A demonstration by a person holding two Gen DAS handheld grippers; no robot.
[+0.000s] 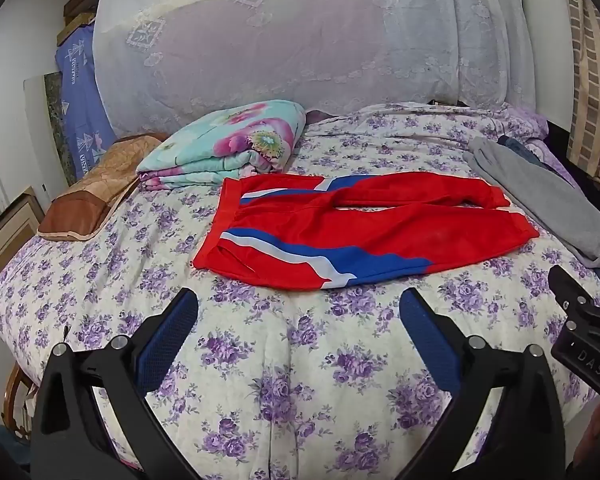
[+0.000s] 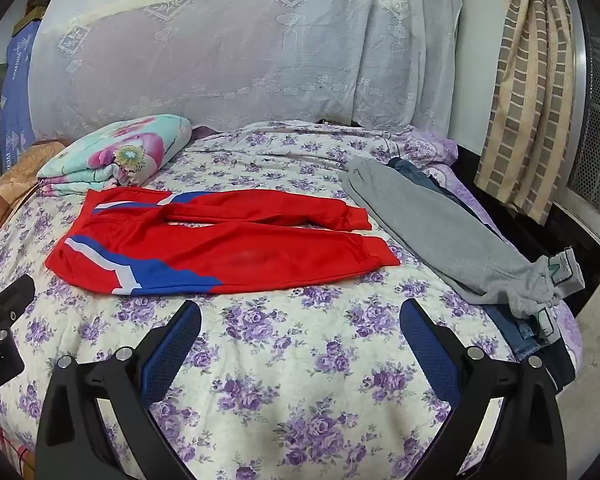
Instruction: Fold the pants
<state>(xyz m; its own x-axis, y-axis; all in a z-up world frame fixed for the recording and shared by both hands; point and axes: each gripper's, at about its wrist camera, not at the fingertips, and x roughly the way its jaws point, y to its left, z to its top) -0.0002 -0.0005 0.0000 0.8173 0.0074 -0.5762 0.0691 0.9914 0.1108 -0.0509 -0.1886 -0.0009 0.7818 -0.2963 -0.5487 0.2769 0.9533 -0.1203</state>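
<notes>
Both wrist cameras face the headboard from near the bed (image 1: 300, 360) foot, apparently side by side, sharing the mattress.

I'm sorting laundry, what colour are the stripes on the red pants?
Blue and white stripes on the red pants, curving from the waistband down the leg; clearest in the left wrist view.

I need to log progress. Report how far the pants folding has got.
Done: red pants lie spread flat on the bed, legs side by side. In hand: nothing; left gripper and right gripper hover short of them, jaws open. Left: every fold. Grey pants wait alongside.
</notes>
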